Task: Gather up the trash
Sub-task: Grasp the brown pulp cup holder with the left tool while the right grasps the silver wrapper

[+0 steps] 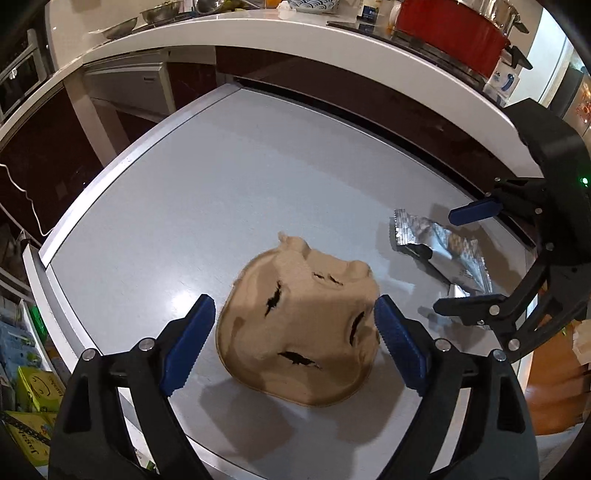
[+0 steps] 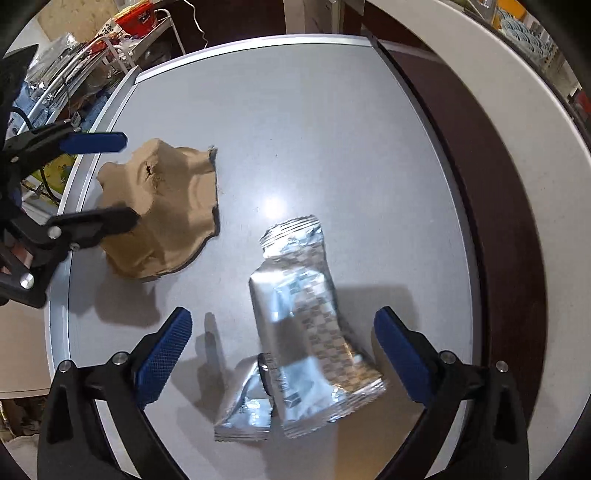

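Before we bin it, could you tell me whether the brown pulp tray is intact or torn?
Torn: the tray shows several dark ragged slits across its top.

Two items occupy the near part of a grey worktop (image 1: 207, 192): a torn brown pulp carton piece (image 1: 303, 332) at the left and a pair of silver foil wrappers (image 2: 303, 332) at the right, with a bare strip of surface between them. The left gripper (image 1: 295, 347), jaws wide, straddles the carton with a gap on the left side and little on the right; the right gripper (image 2: 282, 354), also wide open, brackets the wrappers with room either side. The far half of the worktop lies open. A raised white counter (image 1: 258, 33) overhangs the back edge, and a wire rack (image 2: 74, 70) crowds the left side.
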Motion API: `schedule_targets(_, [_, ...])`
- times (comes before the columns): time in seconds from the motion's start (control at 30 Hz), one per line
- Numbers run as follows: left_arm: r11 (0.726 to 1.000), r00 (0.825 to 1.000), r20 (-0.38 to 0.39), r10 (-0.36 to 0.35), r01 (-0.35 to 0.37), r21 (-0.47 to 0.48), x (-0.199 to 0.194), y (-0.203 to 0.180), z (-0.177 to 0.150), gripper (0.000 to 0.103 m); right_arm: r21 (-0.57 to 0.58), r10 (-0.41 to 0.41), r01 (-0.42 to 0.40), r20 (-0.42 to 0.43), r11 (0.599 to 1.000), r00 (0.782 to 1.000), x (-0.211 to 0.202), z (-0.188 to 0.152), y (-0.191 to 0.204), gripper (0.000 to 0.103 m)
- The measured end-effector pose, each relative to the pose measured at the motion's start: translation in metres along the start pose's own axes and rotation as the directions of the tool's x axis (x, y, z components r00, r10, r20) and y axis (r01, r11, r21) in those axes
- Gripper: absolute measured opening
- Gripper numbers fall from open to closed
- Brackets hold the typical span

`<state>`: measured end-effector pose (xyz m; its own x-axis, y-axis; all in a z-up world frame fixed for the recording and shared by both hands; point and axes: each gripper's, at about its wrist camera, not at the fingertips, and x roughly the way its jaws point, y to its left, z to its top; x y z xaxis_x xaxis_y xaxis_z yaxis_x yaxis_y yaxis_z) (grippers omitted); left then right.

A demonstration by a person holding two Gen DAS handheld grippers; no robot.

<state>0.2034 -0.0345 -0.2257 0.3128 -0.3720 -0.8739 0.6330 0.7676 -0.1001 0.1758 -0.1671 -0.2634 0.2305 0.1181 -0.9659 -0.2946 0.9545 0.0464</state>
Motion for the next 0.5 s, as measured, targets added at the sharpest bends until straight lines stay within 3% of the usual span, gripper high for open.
schedule_targets(0.13, [1.000,0.999,-0.029,0.026,-0.025,0.016,0.008,-0.002,0.000,0.069,-0.007,-0.004,0.004,-0.009,1.000,1.000,0.003,-0.001,0.000,0.072])
schedule_targets(0.17, [0.999,0.999,-0.027,0.031,-0.030,0.020,0.010,-0.001,0.001,0.069,-0.010,-0.012,0.011,-0.009,1.000,1.000,0.003,-0.001,0.000,0.071])
schedule_targets(0.27, [1.000,0.999,-0.028,0.017,-0.017,0.012,0.011,-0.001,0.003,0.067,-0.018,-0.018,0.018,0.007,1.000,1.000,-0.001,-0.001,0.000,0.042])
schedule_targets(0.3, [1.000,1.000,-0.026,0.016,-0.016,0.011,0.010,-0.001,0.004,0.067,-0.005,-0.002,0.002,0.007,1.000,1.000,-0.003,0.000,-0.002,0.038])
schedule_targets(0.5, [1.000,1.000,0.002,0.020,-0.020,0.001,0.000,-0.005,0.000,0.066,0.018,0.022,-0.022,0.021,1.000,1.000,-0.010,-0.004,-0.005,0.036])
